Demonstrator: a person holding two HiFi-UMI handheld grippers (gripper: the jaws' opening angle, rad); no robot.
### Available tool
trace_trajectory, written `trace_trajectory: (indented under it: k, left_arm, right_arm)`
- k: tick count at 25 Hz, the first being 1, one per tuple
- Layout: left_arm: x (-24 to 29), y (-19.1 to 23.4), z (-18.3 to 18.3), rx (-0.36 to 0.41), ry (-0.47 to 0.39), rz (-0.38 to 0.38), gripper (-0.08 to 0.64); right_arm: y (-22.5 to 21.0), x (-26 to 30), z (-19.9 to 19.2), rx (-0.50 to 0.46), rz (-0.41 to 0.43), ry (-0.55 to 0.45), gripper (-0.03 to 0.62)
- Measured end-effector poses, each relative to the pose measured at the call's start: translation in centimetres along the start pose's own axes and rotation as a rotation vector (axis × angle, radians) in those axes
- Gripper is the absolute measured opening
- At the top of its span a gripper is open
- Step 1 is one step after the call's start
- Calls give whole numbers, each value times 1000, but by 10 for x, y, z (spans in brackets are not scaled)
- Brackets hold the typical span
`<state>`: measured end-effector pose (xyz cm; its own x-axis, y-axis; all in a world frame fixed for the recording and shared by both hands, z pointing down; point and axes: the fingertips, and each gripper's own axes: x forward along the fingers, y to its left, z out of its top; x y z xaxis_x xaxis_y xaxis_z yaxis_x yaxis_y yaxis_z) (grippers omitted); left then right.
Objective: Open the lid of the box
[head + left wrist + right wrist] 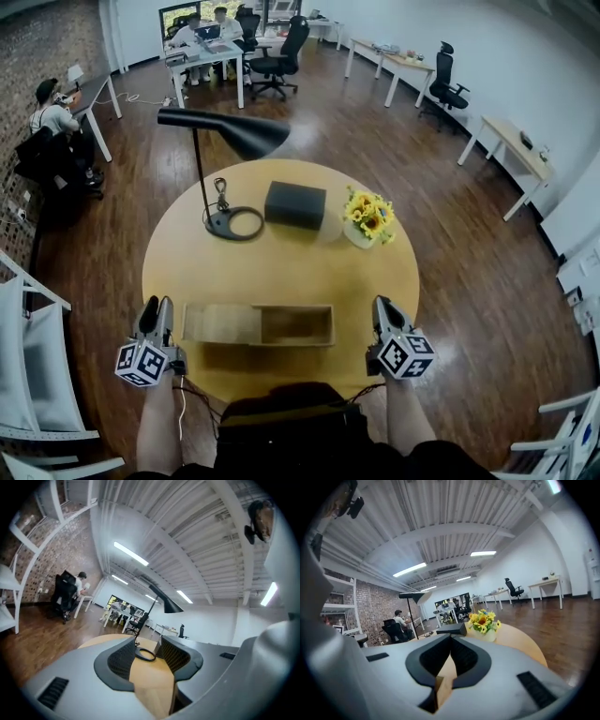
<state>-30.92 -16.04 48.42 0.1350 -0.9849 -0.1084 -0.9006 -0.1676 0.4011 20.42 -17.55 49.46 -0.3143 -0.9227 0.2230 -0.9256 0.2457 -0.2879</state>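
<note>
Round table (pixel 281 272), wooden box (pixel 298 326) (lid (pixel 220 322) slid partway left), sunflowers (pixel 368 214) in vase (pixel 356 236)

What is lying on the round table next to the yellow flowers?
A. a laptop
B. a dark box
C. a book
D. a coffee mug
B: a dark box sits beside the flowers, between them and the lamp base.
</note>
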Motion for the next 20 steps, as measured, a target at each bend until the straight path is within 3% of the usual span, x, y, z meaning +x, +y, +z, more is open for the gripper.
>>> trace_trajectory:
  k: [4, 8, 10, 20]
  left_arm:
    - [-4, -71, 13, 91, -11, -171, 79]
    - [-7, -124, 12, 78, 9, -286, 67]
    - [-8, -132, 12, 53, 10, -285, 5]
    - [-29, -139, 23, 9, -26, -278, 5]
  right_arm:
    - [13, -11, 23, -28, 19, -59, 3]
    - [36, -22, 46, -46, 51, -138, 2]
    - [41, -26, 50, -30, 62, -174, 2]
    - [37, -49, 42, -10, 46, -197, 0]
